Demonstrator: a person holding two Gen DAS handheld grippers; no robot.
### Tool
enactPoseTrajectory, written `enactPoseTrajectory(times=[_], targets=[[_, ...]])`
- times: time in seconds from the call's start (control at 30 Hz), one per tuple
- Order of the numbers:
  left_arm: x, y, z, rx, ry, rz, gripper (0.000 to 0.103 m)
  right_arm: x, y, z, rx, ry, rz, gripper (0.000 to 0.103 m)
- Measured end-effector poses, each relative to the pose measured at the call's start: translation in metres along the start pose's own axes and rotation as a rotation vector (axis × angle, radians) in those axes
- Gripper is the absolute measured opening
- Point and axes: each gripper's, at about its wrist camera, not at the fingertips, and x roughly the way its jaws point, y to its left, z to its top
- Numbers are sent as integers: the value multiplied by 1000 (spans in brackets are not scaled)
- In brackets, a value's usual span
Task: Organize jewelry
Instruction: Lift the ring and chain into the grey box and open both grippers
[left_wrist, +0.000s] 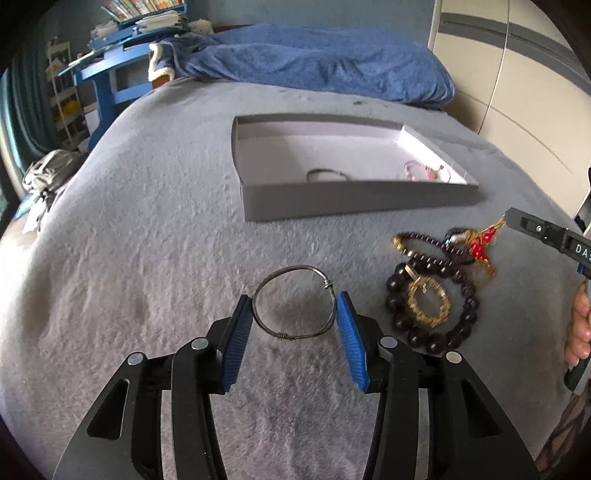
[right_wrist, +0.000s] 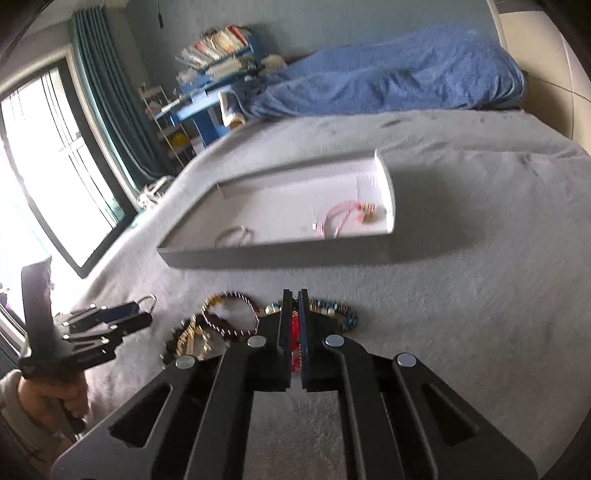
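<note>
My left gripper (left_wrist: 294, 301) has its blue pads against both sides of a thin silver wire bangle (left_wrist: 293, 302) lying on the grey bedspread. My right gripper (right_wrist: 294, 295) is shut on a red beaded piece (right_wrist: 295, 332) at the edge of a jewelry pile. The pile holds a dark bead bracelet (left_wrist: 432, 295), a gold chain bracelet (left_wrist: 428, 302) and a red and gold piece (left_wrist: 480, 245). A shallow white box (left_wrist: 354, 201) beyond holds a silver bangle (left_wrist: 327, 174) and a pink bracelet (left_wrist: 424, 170).
A blue blanket (left_wrist: 325, 59) lies bunched at the head of the bed. A blue desk with books (left_wrist: 122, 59) stands to the left of the bed. A window with a curtain (right_wrist: 55, 155) is on the left.
</note>
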Motion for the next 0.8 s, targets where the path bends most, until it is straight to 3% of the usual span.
enactPoseTrajectory(times=[0.57,0.8], targets=[[-33,-35,64,62,-129,-56,48,-43,18,59,-37,-137,41,3],[-35,-36,94,35,-155,-77,48,-50,19,91,-54,-191,53,3]])
